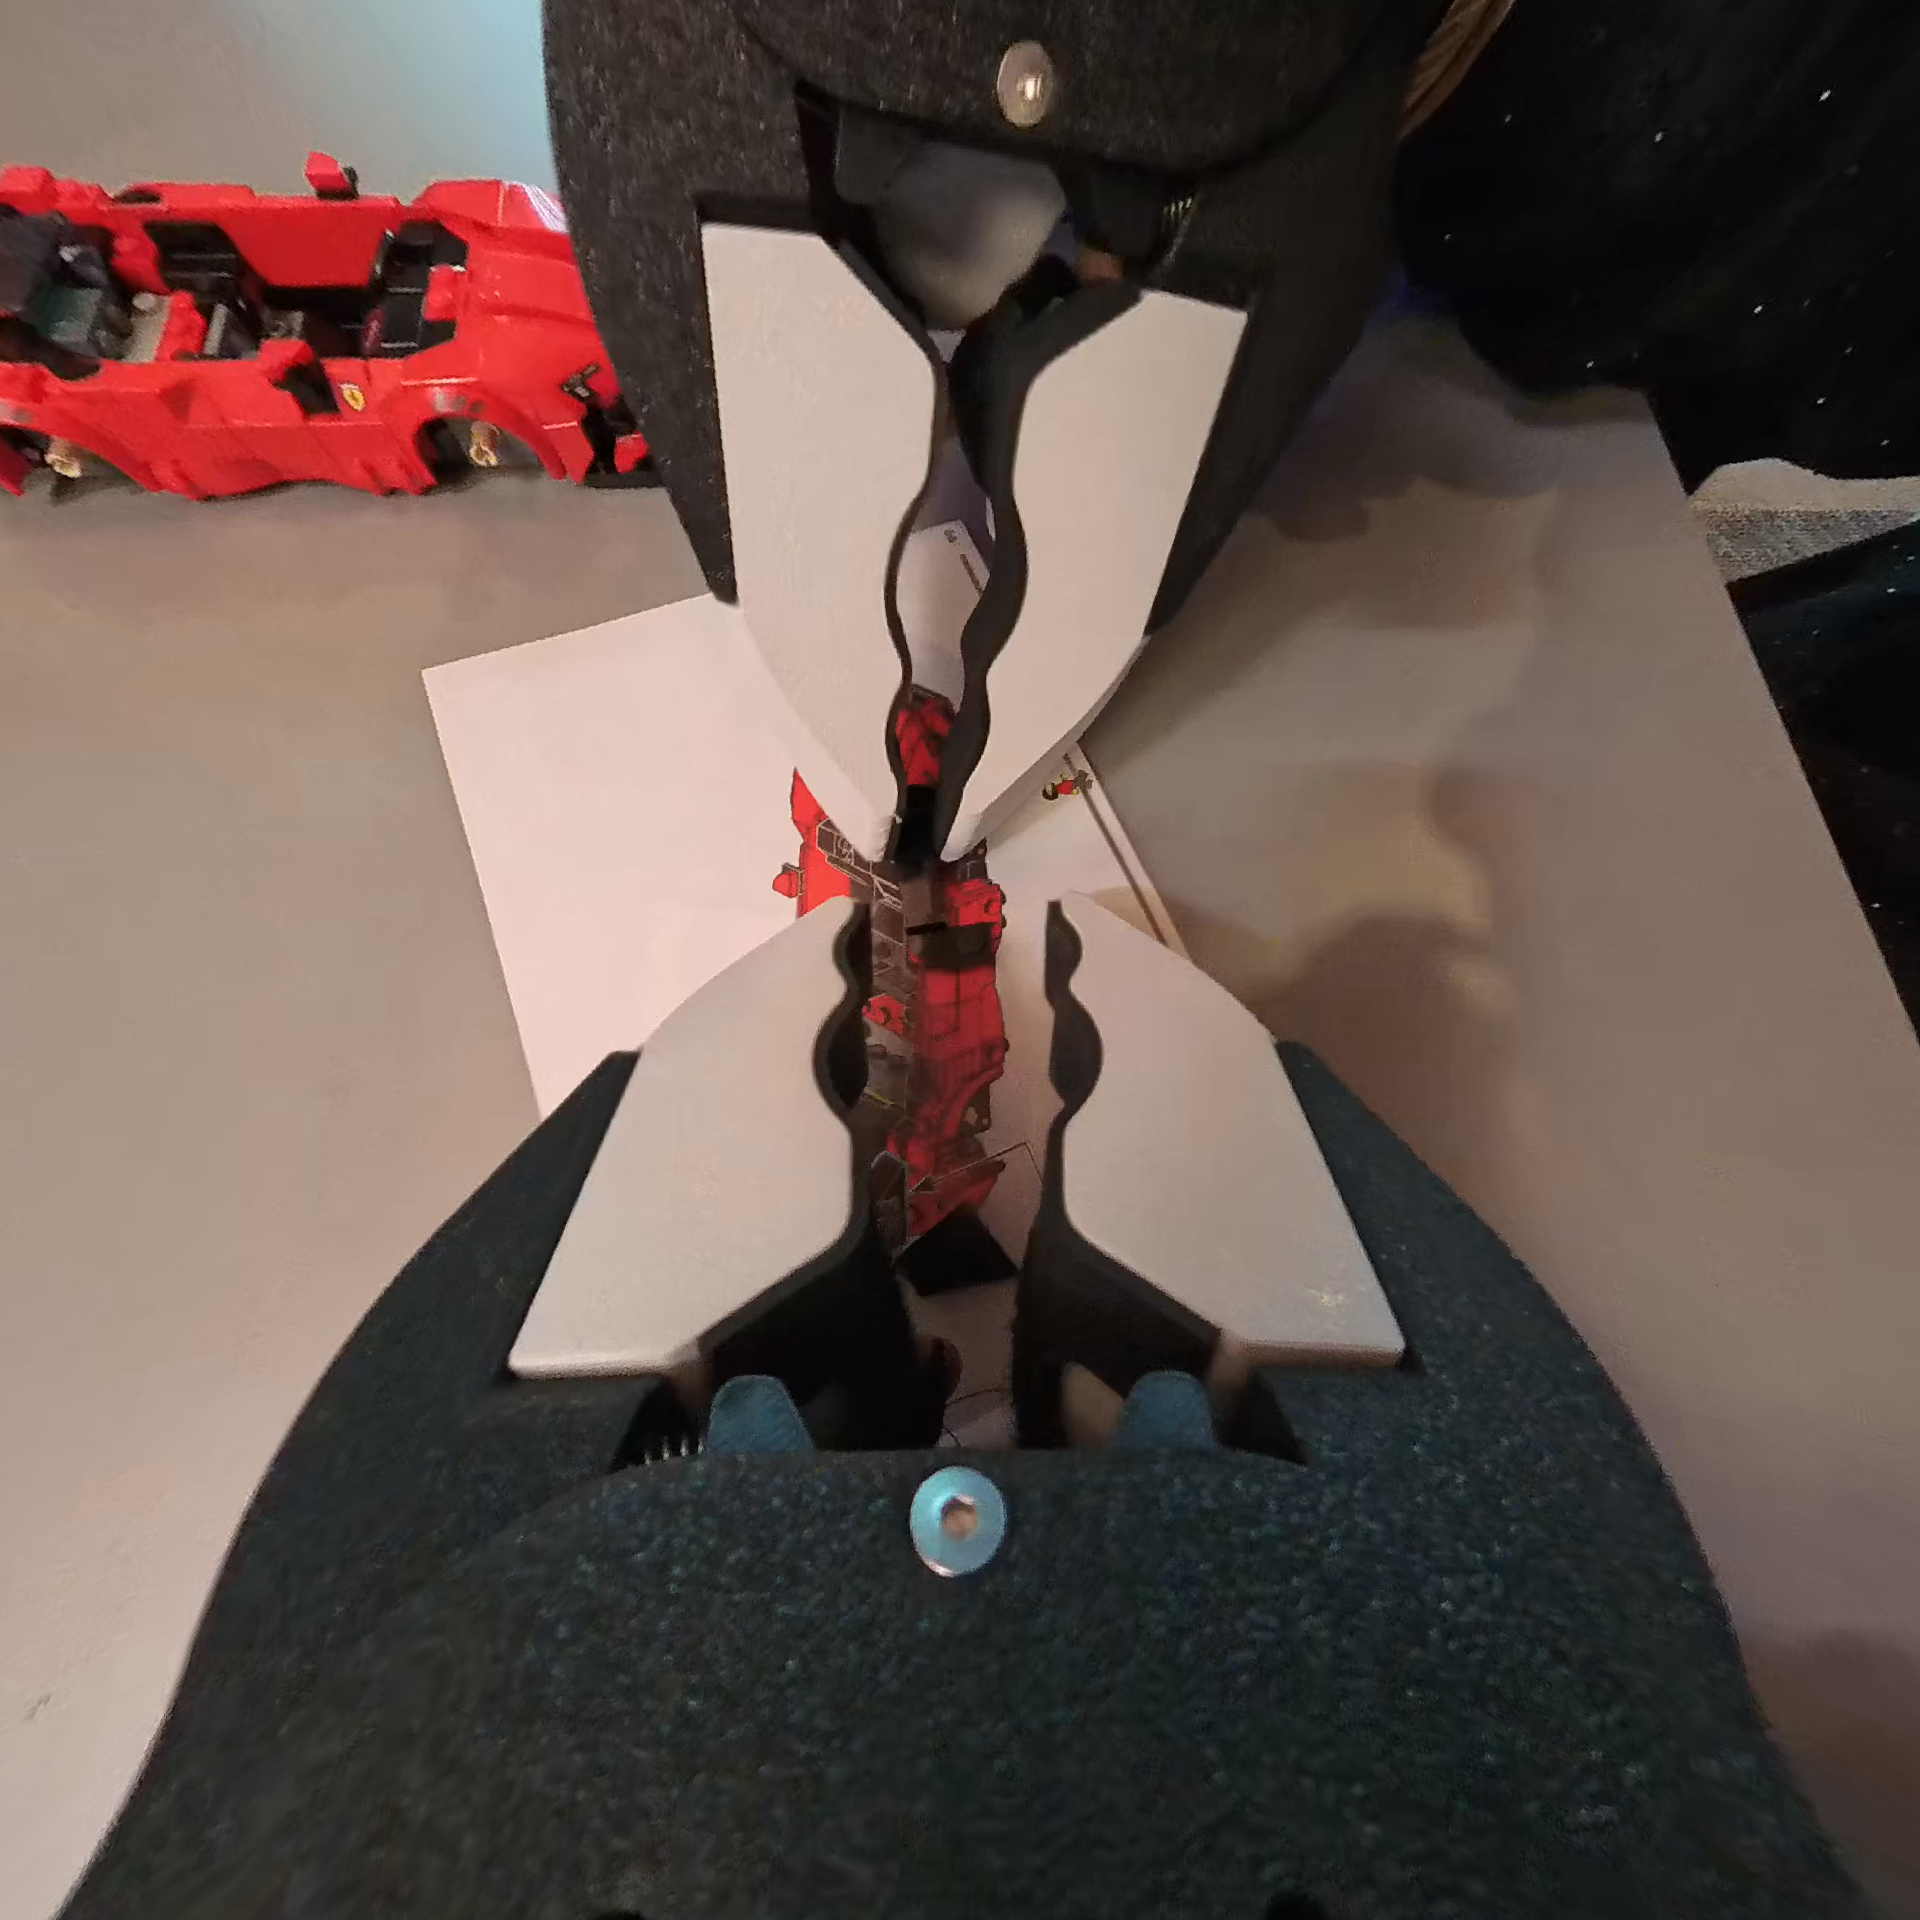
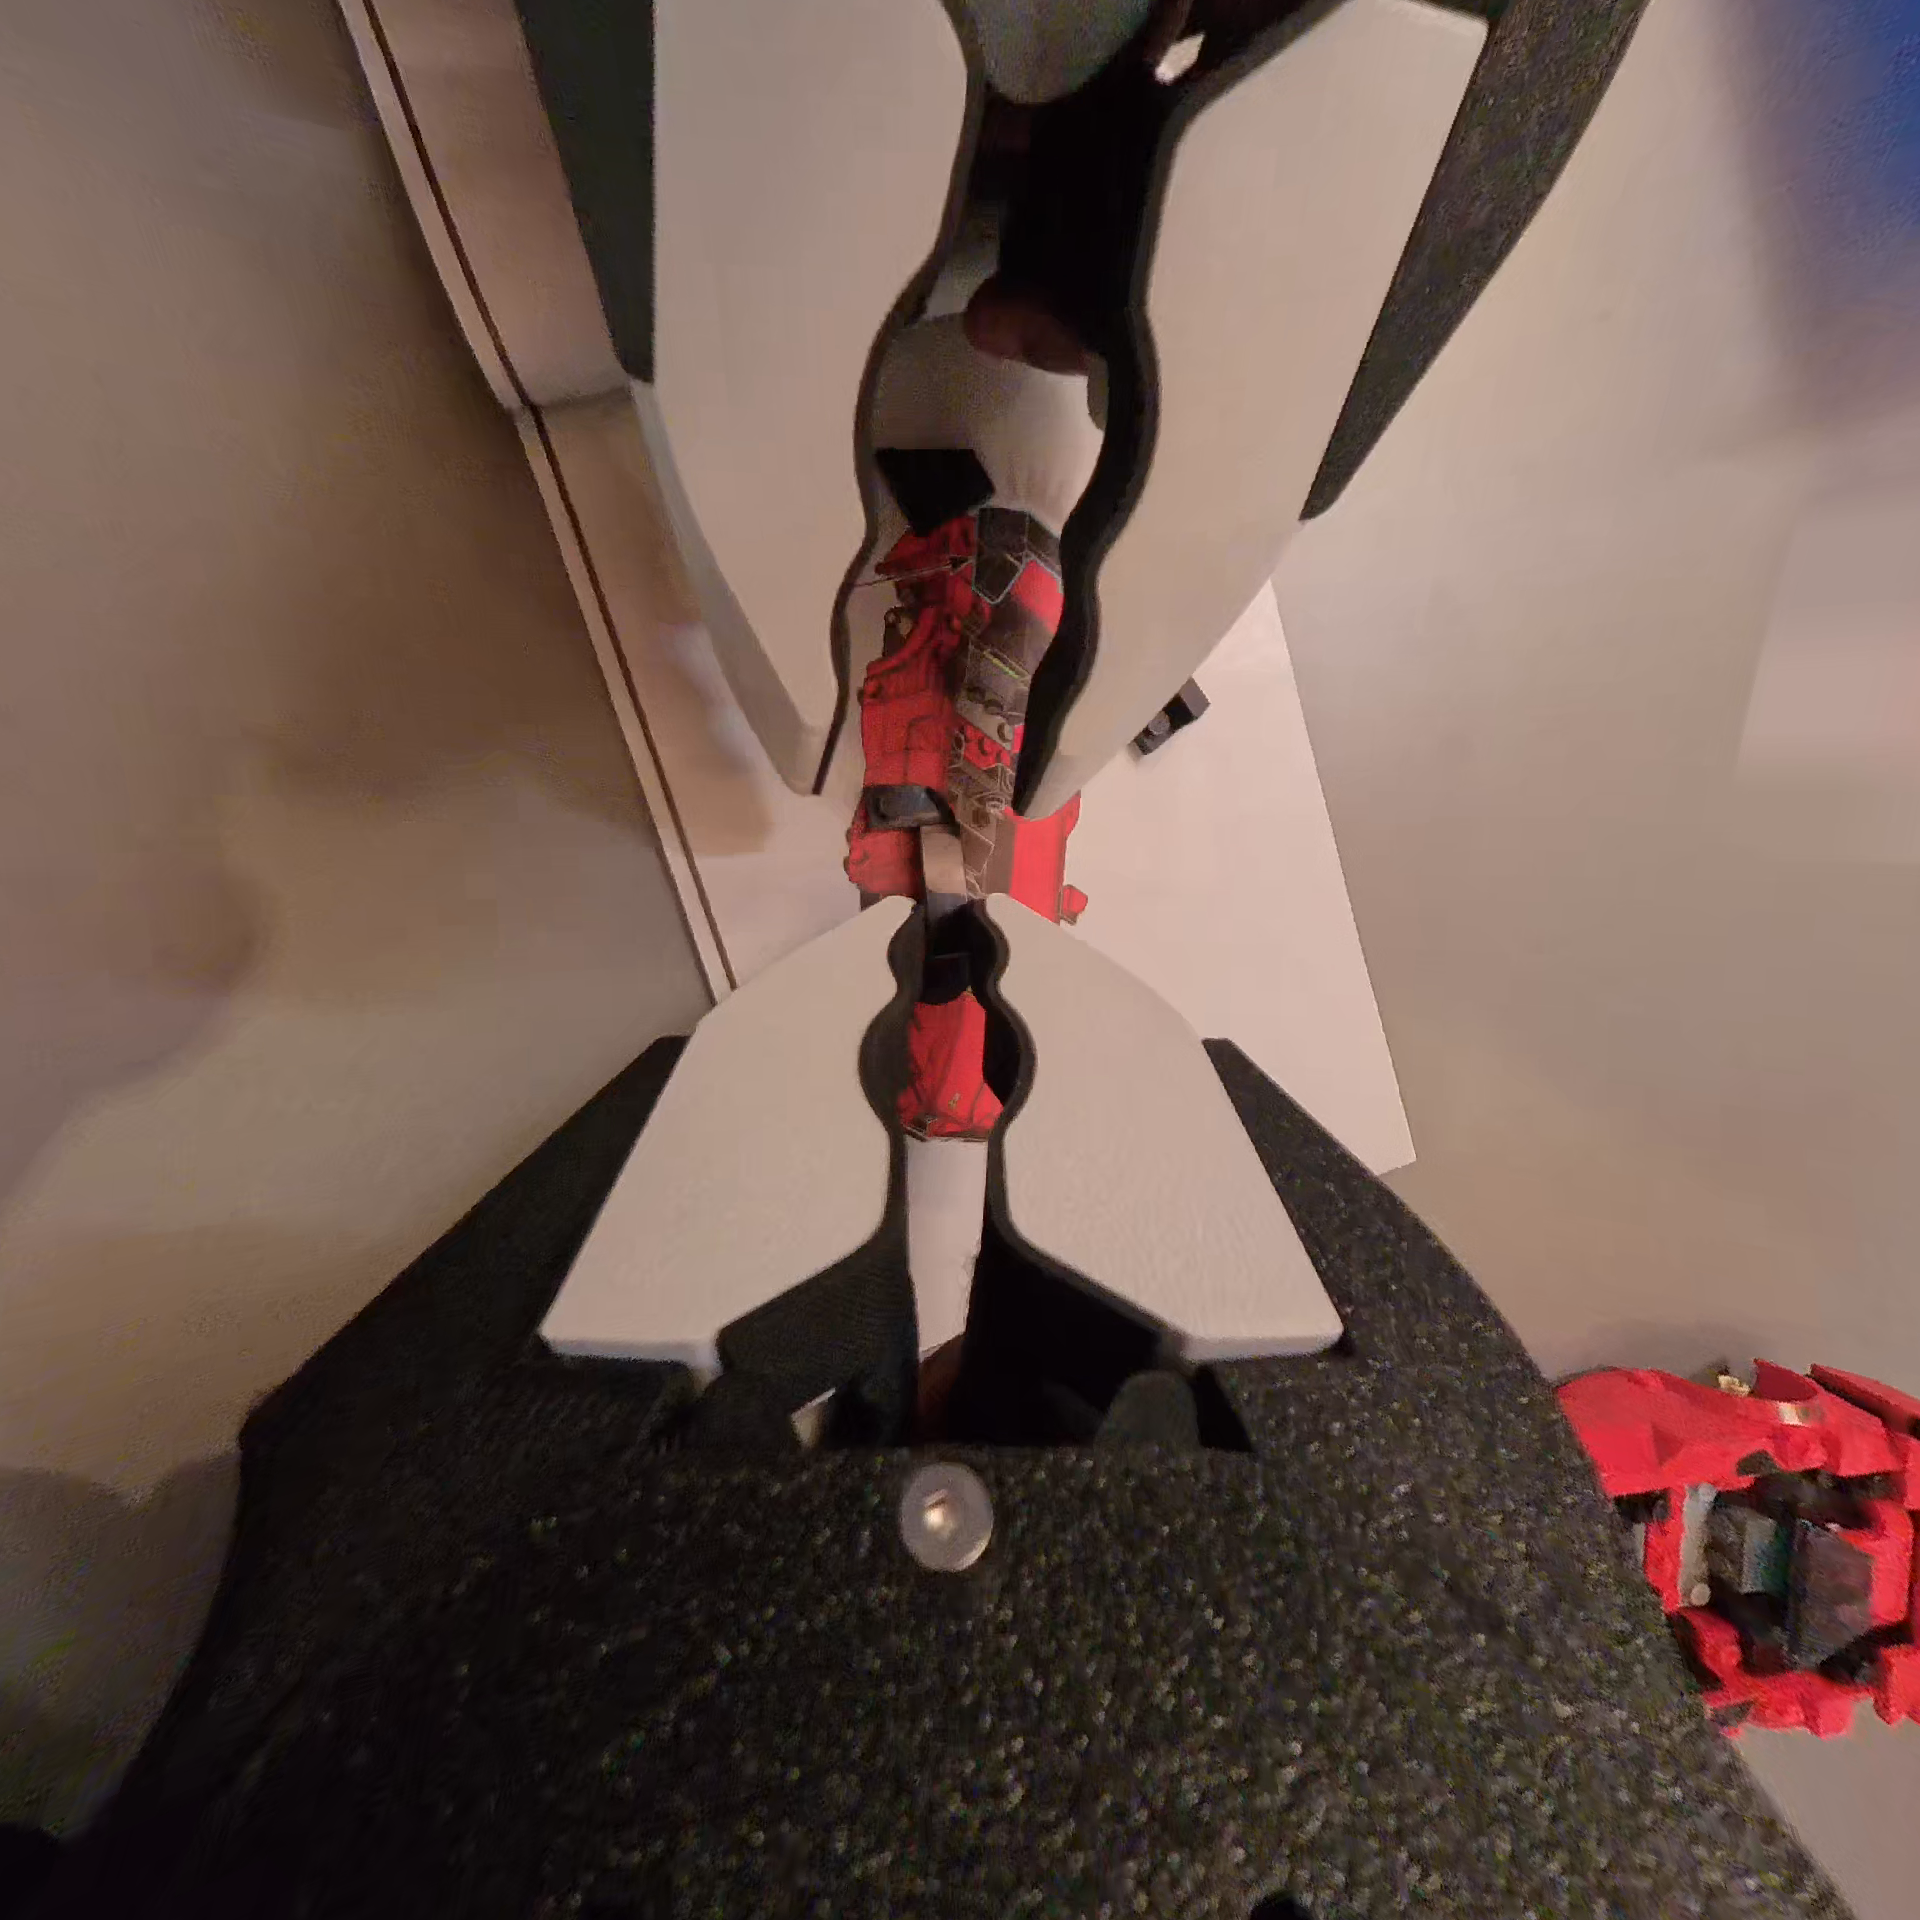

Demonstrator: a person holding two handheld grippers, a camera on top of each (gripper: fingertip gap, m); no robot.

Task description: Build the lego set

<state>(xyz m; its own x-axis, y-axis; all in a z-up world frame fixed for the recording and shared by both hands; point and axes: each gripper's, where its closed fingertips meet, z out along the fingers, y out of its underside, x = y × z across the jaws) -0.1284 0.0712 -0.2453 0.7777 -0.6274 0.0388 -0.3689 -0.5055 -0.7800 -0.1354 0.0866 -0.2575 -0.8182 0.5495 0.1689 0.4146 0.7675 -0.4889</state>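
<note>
My right gripper (image 2: 945,909) is shut on a small dark lego piece (image 2: 938,881) and holds it over the open instruction booklet (image 2: 1195,935). It comes in from the top of the left wrist view (image 1: 920,831), pinching the same piece (image 1: 916,836). My left gripper (image 1: 951,914) faces it tip to tip, open and empty, with the booklet's red car picture (image 1: 956,1018) showing through the gap. It also appears at the top of the right wrist view (image 2: 925,795). The partly built red lego car (image 1: 260,343) lies on the table, far left.
The red car also shows at the lower right of the right wrist view (image 2: 1766,1507). A small black loose piece (image 2: 1169,717) lies on the booklet page. The grey table (image 1: 208,935) ends at a right-hand edge (image 1: 1787,727) with dark fabric beyond. The tips of both grippers are at nearly the same place.
</note>
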